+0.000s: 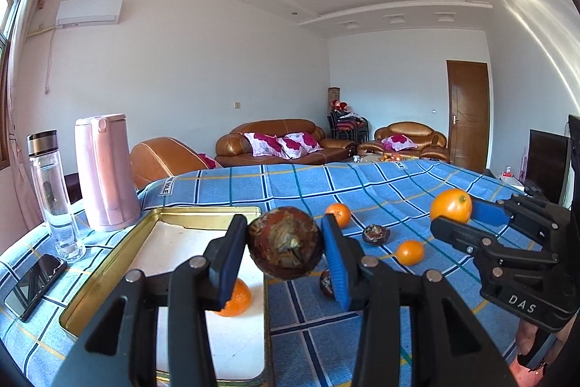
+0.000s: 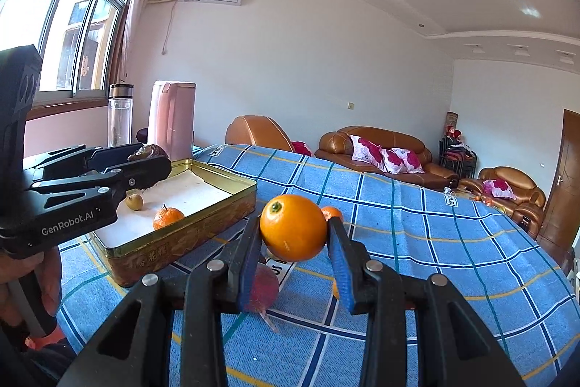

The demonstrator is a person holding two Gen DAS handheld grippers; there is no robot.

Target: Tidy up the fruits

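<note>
Both claws are loaded. Left claw [image 1: 284, 247] is clamped on a dark brown mangosteen [image 1: 285, 242], held above the near right edge of the gold tin tray [image 1: 108, 256]. Right claw [image 2: 294, 234] is clamped on a large orange [image 2: 293, 226], held above the surface, to the right of the tray.

Surface: covered by a blue checked cloth [image 1: 380, 191].

Tray: rectangular metal tin with a white floor, standing on the cloth at the left. Inside it lie a mandarin [image 2: 168, 218] with a stem and a small yellowish-brown fruit [image 2: 134, 201], apart from each other.

Beyond the tray, at the left edge of the surface, stand a pink kettle [image 1: 105, 173] and a clear glass bottle [image 1: 54, 191], both upright, side by side. A black phone [image 1: 36, 281] lies flat just in front of the bottle.

Loose fruit on the cloth, right of the tray: a mandarin [image 1: 339, 214], a smaller orange fruit [image 1: 410, 252], a mangosteen [image 1: 376, 234] between them, and another dark fruit [image 1: 326, 283] partly hidden behind the left claw's right finger.
</note>
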